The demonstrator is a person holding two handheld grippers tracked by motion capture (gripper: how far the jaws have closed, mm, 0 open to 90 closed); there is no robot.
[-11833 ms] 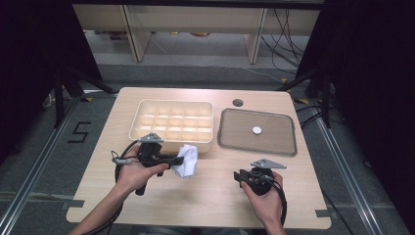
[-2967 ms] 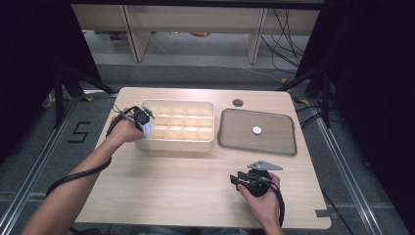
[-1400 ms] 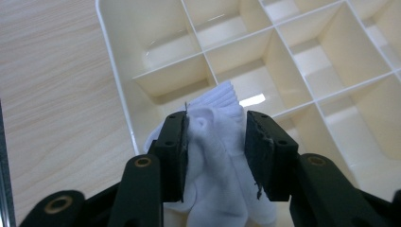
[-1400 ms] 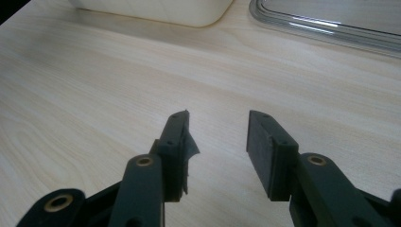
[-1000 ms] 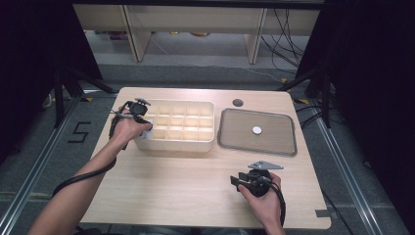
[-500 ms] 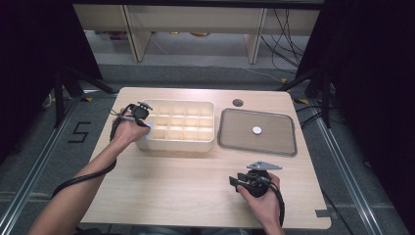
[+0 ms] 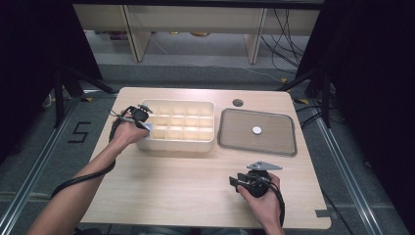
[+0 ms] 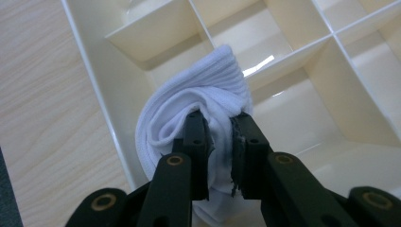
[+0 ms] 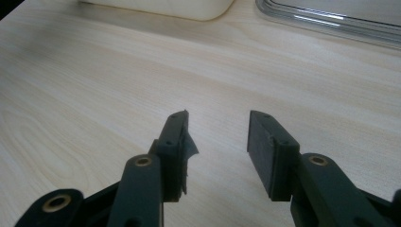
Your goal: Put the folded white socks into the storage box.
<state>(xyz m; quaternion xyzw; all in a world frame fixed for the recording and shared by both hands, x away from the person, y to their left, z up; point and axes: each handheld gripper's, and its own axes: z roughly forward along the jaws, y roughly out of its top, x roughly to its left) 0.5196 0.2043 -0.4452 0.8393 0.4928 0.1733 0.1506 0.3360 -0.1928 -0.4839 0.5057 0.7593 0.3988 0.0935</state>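
Left gripper, jaws just closing, pinched the rolled white sock in the divided tray's corner compartment; next it likely needed lifting out

The broad near half of the wooden table lies open between the two hands, so a gripper could cross it freely. Farther back, the cream divided organizer box and the grey lidded tray stand side by side, a narrow gap between them. The box's thin dividers hem in each compartment.
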